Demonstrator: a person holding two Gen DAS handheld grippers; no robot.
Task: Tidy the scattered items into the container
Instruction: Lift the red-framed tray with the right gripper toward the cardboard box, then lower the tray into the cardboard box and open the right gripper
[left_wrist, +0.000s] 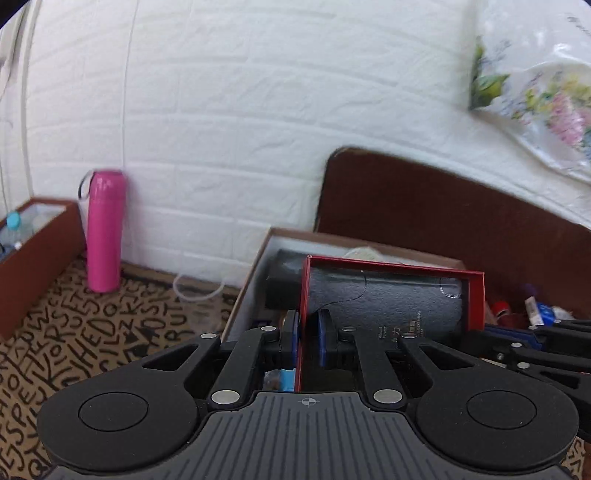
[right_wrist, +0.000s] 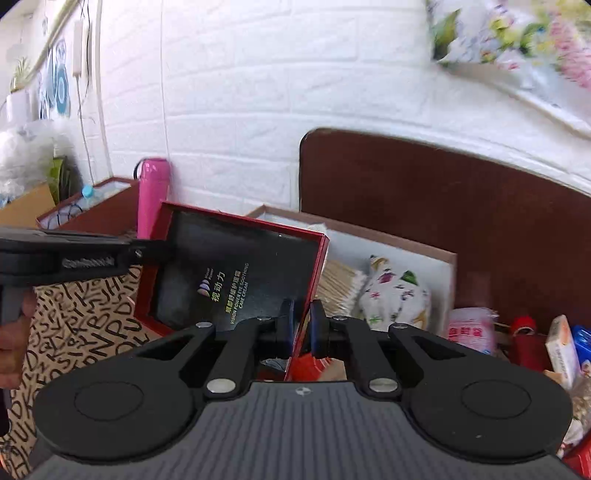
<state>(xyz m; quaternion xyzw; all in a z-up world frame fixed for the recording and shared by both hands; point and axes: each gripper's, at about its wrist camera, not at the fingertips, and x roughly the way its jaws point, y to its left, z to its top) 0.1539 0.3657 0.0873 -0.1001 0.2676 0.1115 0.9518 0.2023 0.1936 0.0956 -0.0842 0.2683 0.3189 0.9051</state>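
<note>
A red-rimmed box lid with a black lined inside (left_wrist: 388, 295) (right_wrist: 236, 273) is held tilted above a white-lined cardboard container (left_wrist: 258, 266) (right_wrist: 424, 254). My left gripper (left_wrist: 308, 338) is shut on the lid's left rim. My right gripper (right_wrist: 303, 328) is shut on the lid's right rim. The container holds a black box (left_wrist: 284, 280), a printed fabric pouch (right_wrist: 395, 295) and a pack of cotton swabs (right_wrist: 340, 284). The left gripper shows in the right wrist view (right_wrist: 74, 254).
A pink flask (left_wrist: 105, 229) (right_wrist: 153, 195) stands by the white brick wall. A brown box with a blue-capped bottle (left_wrist: 33, 236) is at the left. A dark brown headboard (left_wrist: 443, 206) rises behind. Small packets (right_wrist: 561, 347) lie at the right on the lettered cloth (left_wrist: 92, 332).
</note>
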